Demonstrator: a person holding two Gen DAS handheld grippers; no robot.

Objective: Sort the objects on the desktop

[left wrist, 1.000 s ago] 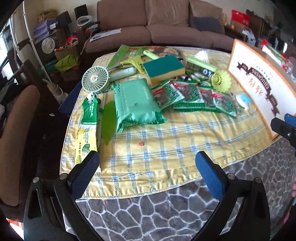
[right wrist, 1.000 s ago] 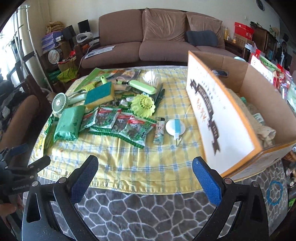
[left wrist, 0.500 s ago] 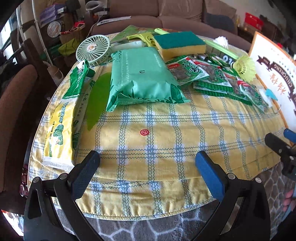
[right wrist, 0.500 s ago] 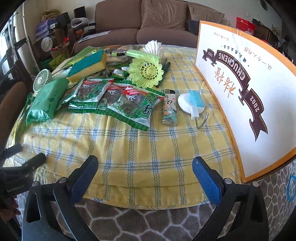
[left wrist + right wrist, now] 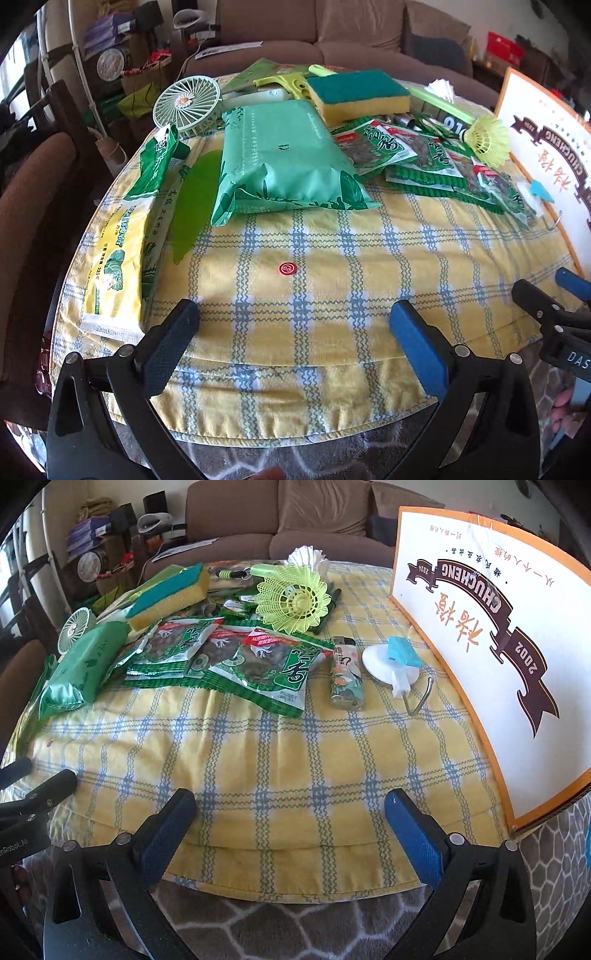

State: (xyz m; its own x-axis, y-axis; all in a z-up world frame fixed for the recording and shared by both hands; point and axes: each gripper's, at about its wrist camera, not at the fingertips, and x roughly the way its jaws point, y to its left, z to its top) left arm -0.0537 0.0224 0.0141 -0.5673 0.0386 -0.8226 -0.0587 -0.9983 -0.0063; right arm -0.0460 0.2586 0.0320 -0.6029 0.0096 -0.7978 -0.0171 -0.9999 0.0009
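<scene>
Both claws hang with jaws spread wide and empty over the near edge of the yellow checked cloth (image 5: pixel 332 236): the left gripper (image 5: pixel 295 336) before a bare patch, the right gripper (image 5: pixel 291 819) likewise. Relative to the cloth, a green pack (image 5: pixel 284 158) lies mid-left, a sponge (image 5: pixel 358 96) behind it, and snack packets (image 5: pixel 258 661) in the middle, with a shuttlecock (image 5: pixel 295 602) behind them. A lighter (image 5: pixel 345 672) and a hook (image 5: pixel 395 664) lie beside the box (image 5: pixel 498 653) at the cloth's right edge.
</scene>
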